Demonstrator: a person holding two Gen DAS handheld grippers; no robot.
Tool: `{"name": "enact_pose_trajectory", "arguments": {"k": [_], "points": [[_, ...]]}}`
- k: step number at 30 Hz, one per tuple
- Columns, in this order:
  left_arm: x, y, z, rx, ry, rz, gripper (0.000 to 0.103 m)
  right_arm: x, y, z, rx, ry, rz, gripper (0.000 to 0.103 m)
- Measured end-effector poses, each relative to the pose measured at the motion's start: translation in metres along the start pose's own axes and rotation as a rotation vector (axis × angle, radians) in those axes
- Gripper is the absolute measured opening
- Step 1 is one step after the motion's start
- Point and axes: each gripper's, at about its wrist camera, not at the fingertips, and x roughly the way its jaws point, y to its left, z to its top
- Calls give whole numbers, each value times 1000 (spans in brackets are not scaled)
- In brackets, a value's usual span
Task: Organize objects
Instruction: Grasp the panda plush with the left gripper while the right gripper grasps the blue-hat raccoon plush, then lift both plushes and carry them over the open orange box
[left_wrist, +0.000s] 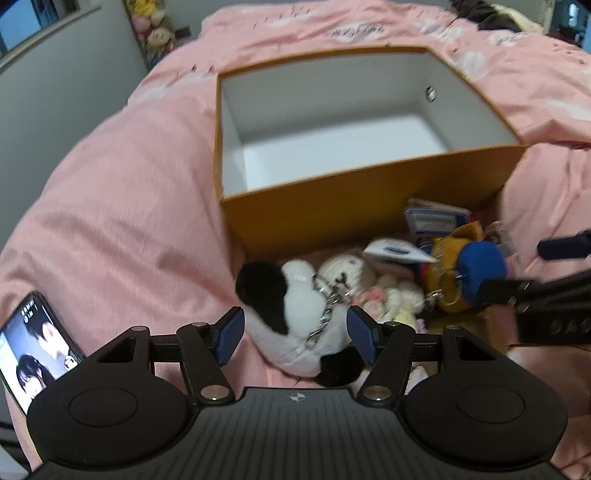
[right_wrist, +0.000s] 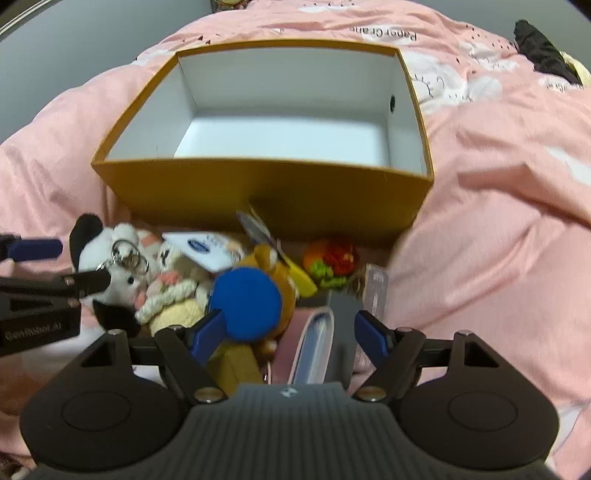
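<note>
- Plush toys and small trinkets lie in a heap on a pink duvet (left_wrist: 110, 206), just in front of an open orange box (right_wrist: 266, 192) whose white inside holds nothing visible.
- Left gripper (left_wrist: 295, 332) points steeply down with its blue pads spread wide on either side of a black-and-white plush keychain (left_wrist: 295, 314); the pads do not press on it, so nothing is held.
- That plush lies directly between and just beyond the left pads, its long axis running roughly away from the gripper toward the box, a metal chain (left_wrist: 325, 310) draped along it.
- Right gripper (right_wrist: 291, 332) is also spread and holds nothing; a round blue disc on a brown plush (right_wrist: 247, 302) sits against its left pad, and a grey and pink case (right_wrist: 325, 343) lies between the pads.
- In my judgement the left hand is nearer the black-and-white plush, and the box stands straight ahead of both hands.
- Readable writing: "Paper Crane" printed on the duvet (right_wrist: 384, 35) in the right wrist view, upside down from that camera.
- White card with a blue oval logo (right_wrist: 201, 249) rests on the heap; its text is too blurred to read.
- Phone (left_wrist: 33, 347) showing a video lies on the duvet at the left.
</note>
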Motion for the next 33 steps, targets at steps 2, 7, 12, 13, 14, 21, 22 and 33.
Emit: {"name": "enact_pose_trajectory", "arguments": {"k": [2, 7, 12, 13, 14, 21, 22, 33], "points": [[8, 4, 0, -20, 36, -12, 73, 3, 0, 6, -9, 1, 16, 78], [26, 11, 2, -73, 99, -56, 73, 15, 6, 18, -56, 7, 55, 78], [35, 8, 6, -70, 125, -48, 77, 22, 14, 28, -92, 12, 95, 78], [37, 8, 7, -64, 130, -46, 78, 21, 17, 28, -104, 12, 109, 78], [38, 6, 7, -58, 136, -46, 80, 22, 20, 29, -117, 15, 122, 78], [44, 7, 8, -23, 164, -65, 83, 49, 28, 31, -127, 102, 110, 71], [45, 8, 8, -27, 167, -71, 83, 52, 27, 33, -119, 111, 106, 70], [47, 10, 5, -58, 167, -89, 80, 47, 26, 33, -136, 84, 90, 61]]}}
